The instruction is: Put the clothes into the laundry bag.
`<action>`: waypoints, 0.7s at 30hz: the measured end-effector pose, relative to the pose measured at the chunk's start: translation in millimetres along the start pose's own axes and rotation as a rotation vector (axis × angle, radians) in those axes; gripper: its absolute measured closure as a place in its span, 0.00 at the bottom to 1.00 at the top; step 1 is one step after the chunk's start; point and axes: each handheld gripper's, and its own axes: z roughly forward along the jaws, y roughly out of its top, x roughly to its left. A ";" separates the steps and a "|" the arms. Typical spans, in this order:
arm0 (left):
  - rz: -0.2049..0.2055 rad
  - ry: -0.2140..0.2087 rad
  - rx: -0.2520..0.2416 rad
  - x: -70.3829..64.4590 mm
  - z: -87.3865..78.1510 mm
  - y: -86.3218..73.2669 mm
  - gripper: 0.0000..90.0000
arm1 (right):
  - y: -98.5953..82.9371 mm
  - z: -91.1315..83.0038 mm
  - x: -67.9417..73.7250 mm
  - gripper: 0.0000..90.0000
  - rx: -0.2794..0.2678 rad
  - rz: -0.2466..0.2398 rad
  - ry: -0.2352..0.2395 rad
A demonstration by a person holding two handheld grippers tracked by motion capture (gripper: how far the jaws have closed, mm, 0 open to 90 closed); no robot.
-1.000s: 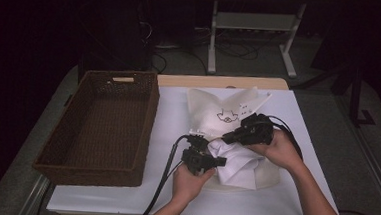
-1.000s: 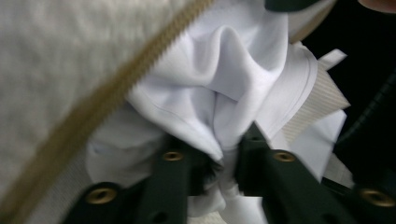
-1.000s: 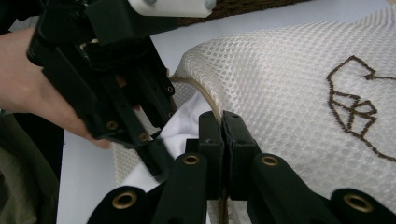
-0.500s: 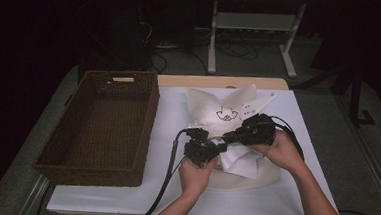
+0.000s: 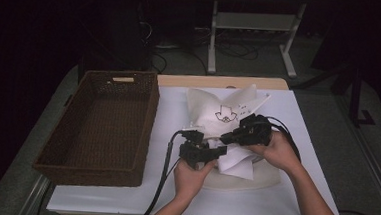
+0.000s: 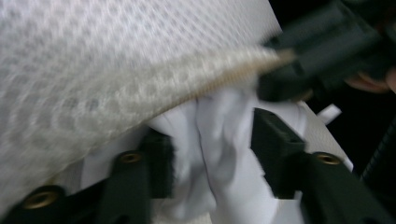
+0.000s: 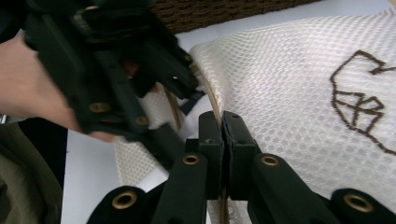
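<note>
A cream mesh bag (image 5: 217, 108) with a dark printed mark lies on the white table, its mouth toward me. White cloth (image 5: 237, 164) bulges out of that mouth. My right gripper (image 5: 225, 137) is shut on the bag's rim and lifts it; in the right gripper view (image 7: 222, 130) the jaws pinch the corded edge of the mesh (image 7: 289, 79). My left gripper (image 5: 211, 152) is at the mouth, just under the lifted rim. In the left gripper view (image 6: 212, 140) its jaws clamp a bunch of the white cloth (image 6: 224, 107) beneath the mesh (image 6: 93, 70).
A dark brown wicker basket (image 5: 150, 115) stands to the left of the bag, long side toward it. Bare white table (image 5: 293, 194) lies in front and to the right. Table legs and cables stand on the dark floor beyond the far edge.
My left gripper has moved forward and right, from the table's front toward the bag's mouth, carrying the white cloth under the rim. The right gripper has held its grip, rising slightly.
</note>
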 end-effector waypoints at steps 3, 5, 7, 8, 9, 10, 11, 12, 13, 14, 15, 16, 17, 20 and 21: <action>-0.030 -0.014 0.018 2.2 -8.5 -6.5 0.48 | -1.7 -3.2 -2.5 0.96 -0.005 0.005 -0.007; -0.034 -0.007 0.025 0.6 -16.1 -10.0 0.44 | -2.8 -5.9 -3.9 0.96 -0.010 0.010 -0.014; -0.026 -0.002 -0.004 -2.4 -27.1 -14.7 0.44 | -3.4 -7.9 -3.9 0.96 -0.014 0.012 -0.018; -0.011 0.009 -0.006 -3.7 -31.1 -16.5 0.44 | -3.7 -8.7 -3.7 0.96 -0.016 0.013 -0.019; -0.022 -0.003 0.011 -3.3 -32.8 -18.1 0.45 | -4.1 -8.8 -3.9 0.96 -0.015 0.014 -0.021; -0.033 -0.016 0.034 -3.3 -31.8 -19.2 0.45 | -4.3 -8.6 -4.8 0.96 -0.013 0.013 -0.022; -0.028 -0.010 0.057 -3.6 -30.0 -19.9 0.46 | -4.2 -8.4 -5.1 0.96 -0.014 0.014 -0.020; -0.033 -0.007 0.109 -3.7 -25.1 -21.1 0.49 | -4.0 -8.0 -5.1 0.96 -0.015 0.013 -0.018; -0.046 -0.018 0.139 -3.0 -20.4 -22.3 0.53 | -3.5 -7.4 -4.4 0.96 -0.014 0.009 -0.013; -0.048 -0.018 0.148 -3.3 -17.3 -23.2 0.55 | -3.2 -7.0 -3.2 0.96 -0.012 0.006 -0.012; -0.051 -0.018 0.153 -3.9 -13.1 -24.0 0.56 | -3.0 -6.7 -2.6 0.96 -0.013 0.004 -0.012; -0.065 -0.031 0.161 -3.9 -8.5 -24.3 0.56 | -3.0 -6.8 -1.8 0.96 -0.010 0.004 -0.012; -0.079 -0.040 0.166 -4.2 -3.8 -24.2 0.56 | -3.1 -6.9 -1.4 0.96 -0.008 0.003 -0.012; -0.097 -0.026 0.173 -4.4 9.5 -22.1 0.56 | -3.4 -6.9 -0.8 0.96 -0.007 -0.002 -0.014; -0.137 -0.031 0.166 -2.2 13.2 -21.3 0.57 | -3.3 -6.6 -0.3 0.96 -0.005 -0.006 -0.016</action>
